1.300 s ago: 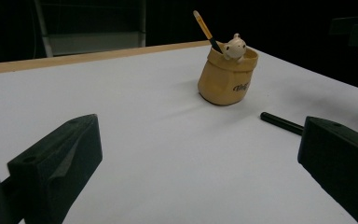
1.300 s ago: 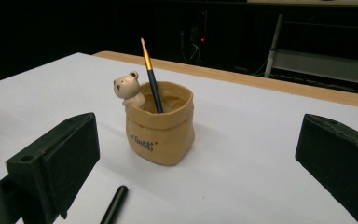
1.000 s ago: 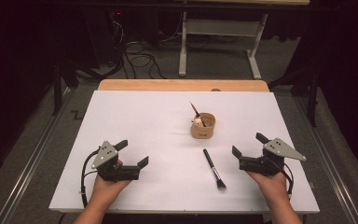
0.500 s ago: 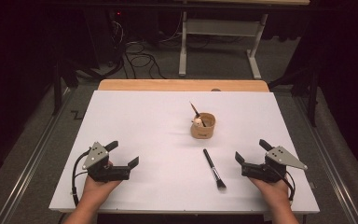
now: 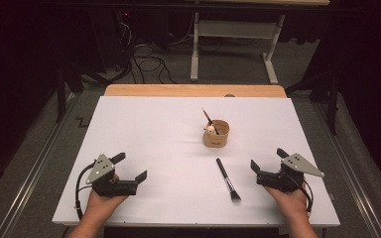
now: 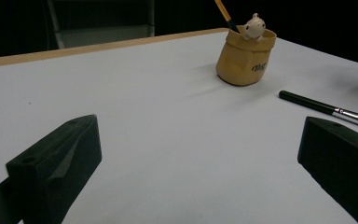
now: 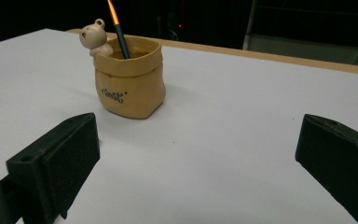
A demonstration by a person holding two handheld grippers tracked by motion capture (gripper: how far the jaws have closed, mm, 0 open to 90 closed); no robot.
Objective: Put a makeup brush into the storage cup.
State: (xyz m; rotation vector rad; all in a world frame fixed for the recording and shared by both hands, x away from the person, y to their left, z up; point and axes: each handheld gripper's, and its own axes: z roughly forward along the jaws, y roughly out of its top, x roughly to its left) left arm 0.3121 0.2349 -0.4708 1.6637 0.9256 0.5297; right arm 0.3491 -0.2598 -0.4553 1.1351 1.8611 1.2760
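On the counter [image 5: 144,134]: 1 tan holder [image 5: 216,134] with 1 bear figure [image 5: 210,130], 2 brushes, 1 standing inside [image 5: 208,118], 1 lying flat [image 5: 227,179], and 2 tools, left [image 5: 130,168] and right [image 5: 268,161].

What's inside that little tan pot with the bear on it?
In the tan sack-shaped ceramic pot one thin brush with an orange-and-black handle stands, leaning, beside the small cream bear figure on its rim. The brush's lower end is hidden by the wall.
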